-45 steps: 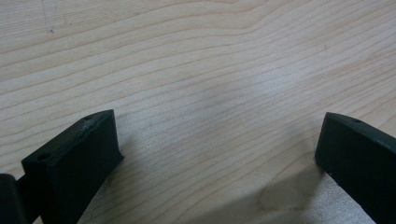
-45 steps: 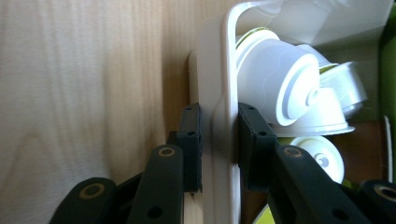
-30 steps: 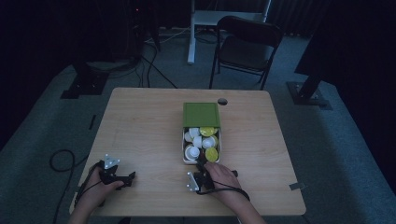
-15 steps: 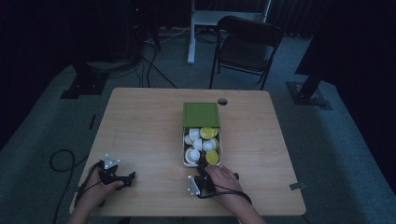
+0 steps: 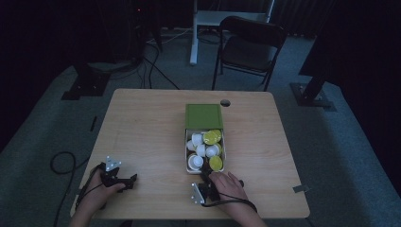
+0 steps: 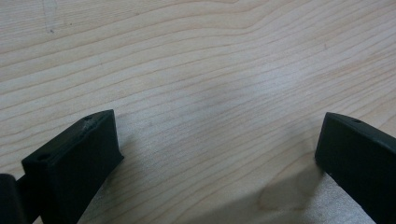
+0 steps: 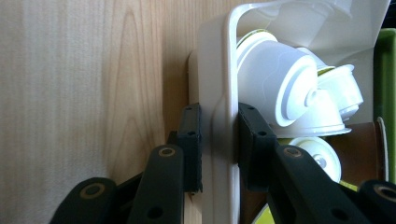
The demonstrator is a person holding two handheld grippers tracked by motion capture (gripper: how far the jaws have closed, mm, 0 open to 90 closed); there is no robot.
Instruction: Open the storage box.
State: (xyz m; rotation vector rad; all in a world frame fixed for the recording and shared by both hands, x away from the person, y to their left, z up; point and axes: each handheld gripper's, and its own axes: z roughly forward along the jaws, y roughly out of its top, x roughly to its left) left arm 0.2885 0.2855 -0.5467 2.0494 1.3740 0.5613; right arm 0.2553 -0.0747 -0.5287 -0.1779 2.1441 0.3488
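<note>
The left gripper (image 5: 124,179) has kept its place near the table's (image 5: 151,127) front left corner, jaws spread wide over bare wood with nothing between them. The right gripper (image 7: 219,140), clamped on the near wall of the white tray (image 7: 219,93), has drawn back a little toward the person, and the tray of pods (image 7: 280,88) just ahead of its jaws seems to have followed. I judge the drawer is being pulled farther out of its green sleeve (image 5: 203,116).

My high view looks forward and down over the whole table (image 5: 142,132). My left gripper view stares close at bare wood; my right gripper view sits close against the white box (image 7: 219,116), shared with the high view.
</note>
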